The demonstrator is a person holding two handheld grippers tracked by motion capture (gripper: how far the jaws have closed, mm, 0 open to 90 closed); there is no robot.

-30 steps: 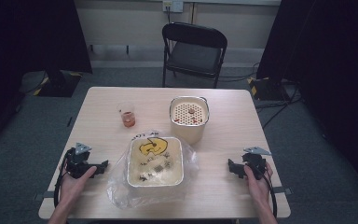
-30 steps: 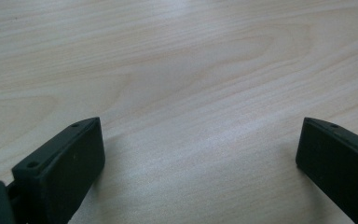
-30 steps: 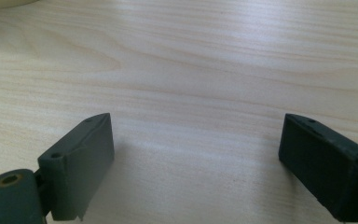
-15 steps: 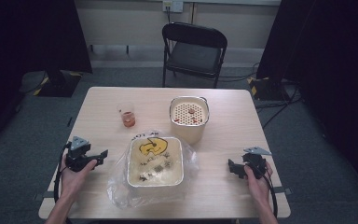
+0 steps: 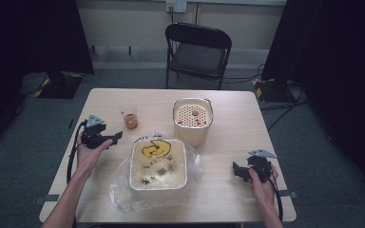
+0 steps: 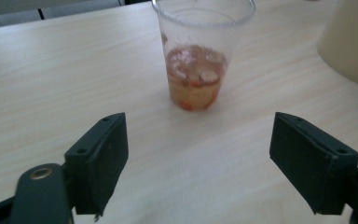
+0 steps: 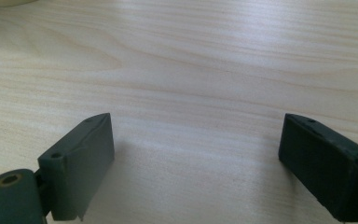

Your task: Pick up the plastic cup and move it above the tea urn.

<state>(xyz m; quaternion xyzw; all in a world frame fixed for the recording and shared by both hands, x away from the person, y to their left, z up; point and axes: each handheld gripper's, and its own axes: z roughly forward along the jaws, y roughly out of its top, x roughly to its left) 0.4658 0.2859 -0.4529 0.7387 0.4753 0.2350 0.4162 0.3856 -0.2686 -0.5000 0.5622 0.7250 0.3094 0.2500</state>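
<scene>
Jaws of the left gripper (image 5: 116,137) stand apart with nothing between them, having just been opening, aimed at the plastic cup (image 6: 196,56) standing upright just ahead on the bench (image 5: 247,109). Right gripper (image 7: 193,163) rests released and empty over bare wood.

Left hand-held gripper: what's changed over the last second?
The left hand-held gripper moved up the table toward the cup; its jaws closed a little, then reopened slightly, empty. Cup, tub, pail and right hand-held gripper stayed put.
</scene>
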